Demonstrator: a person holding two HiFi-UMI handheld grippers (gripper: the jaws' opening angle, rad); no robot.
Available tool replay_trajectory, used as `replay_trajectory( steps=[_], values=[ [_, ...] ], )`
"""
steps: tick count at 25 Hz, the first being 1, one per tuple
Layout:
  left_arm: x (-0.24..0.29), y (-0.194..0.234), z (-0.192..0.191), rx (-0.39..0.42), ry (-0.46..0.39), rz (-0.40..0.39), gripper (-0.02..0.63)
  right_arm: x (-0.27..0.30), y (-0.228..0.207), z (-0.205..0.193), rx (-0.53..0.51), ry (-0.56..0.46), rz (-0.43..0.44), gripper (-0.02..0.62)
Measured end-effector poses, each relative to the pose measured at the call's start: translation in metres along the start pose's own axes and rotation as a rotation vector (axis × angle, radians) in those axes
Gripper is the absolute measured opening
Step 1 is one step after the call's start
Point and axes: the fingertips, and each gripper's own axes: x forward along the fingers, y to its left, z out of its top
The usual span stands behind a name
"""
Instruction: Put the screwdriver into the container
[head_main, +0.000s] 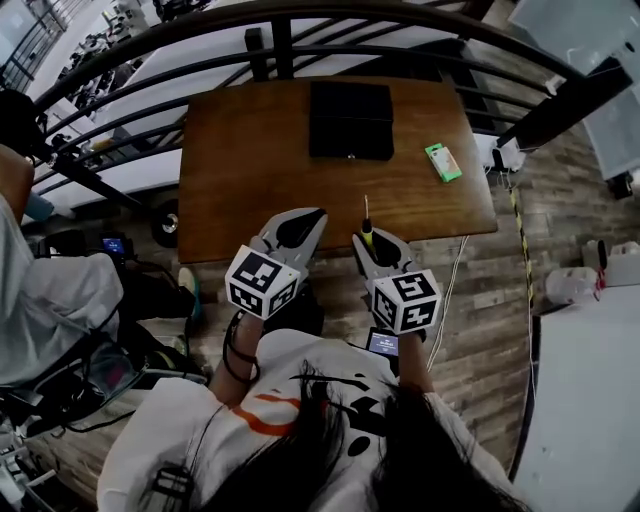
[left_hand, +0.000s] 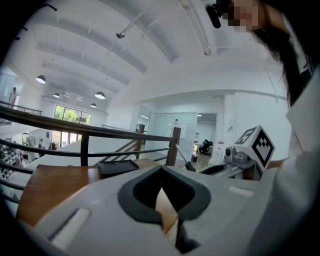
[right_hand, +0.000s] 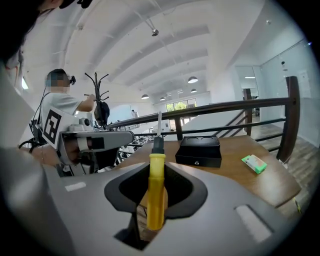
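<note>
Fingers of your right gripper (right_hand: 156, 202) (head_main: 368, 240) are clamped on the yellow handle of the screwdriver (right_hand: 155, 182) (head_main: 366, 226). The handle stands nearly upright between them in the right gripper view, with its black collar and thin metal shaft rising toward 12 o'clock. From your head view, that shaft reaches just over the near edge of the wooden table (head_main: 250, 180), and the gripper body hangs back off the edge toward you.

Your left gripper (left_hand: 163, 202) (head_main: 300, 224) sits just beside the right one, at its 9 o'clock. Its fingers are pressed together with nothing between them; only a sliver of tabletop shows through the dark opening behind the tips. Its nose also lies at the table's near edge.

Your target, the black container (head_main: 350, 120) (right_hand: 200, 151), rests on the far side of the table, at 12 o'clock from both grippers and well apart from the screwdriver tip. A small green packet (head_main: 443, 162) (right_hand: 254, 163) lies flat on the wood at about 1 o'clock from your right gripper, near the table's right side and clear of the container.

A dark metal railing (head_main: 300, 20) curves past the table's far edge. Another person (head_main: 40, 290) sits off at 9 o'clock, away from the table.
</note>
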Motion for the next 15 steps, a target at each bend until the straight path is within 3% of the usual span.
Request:
replay_trajectory(
  steps=[15],
  values=[
    [0.043, 0.099, 0.018, 0.025, 0.050, -0.086, 0.000, 0.090, -0.020, 0.050, -0.004, 0.043, -0.089, 0.106]
  ],
)
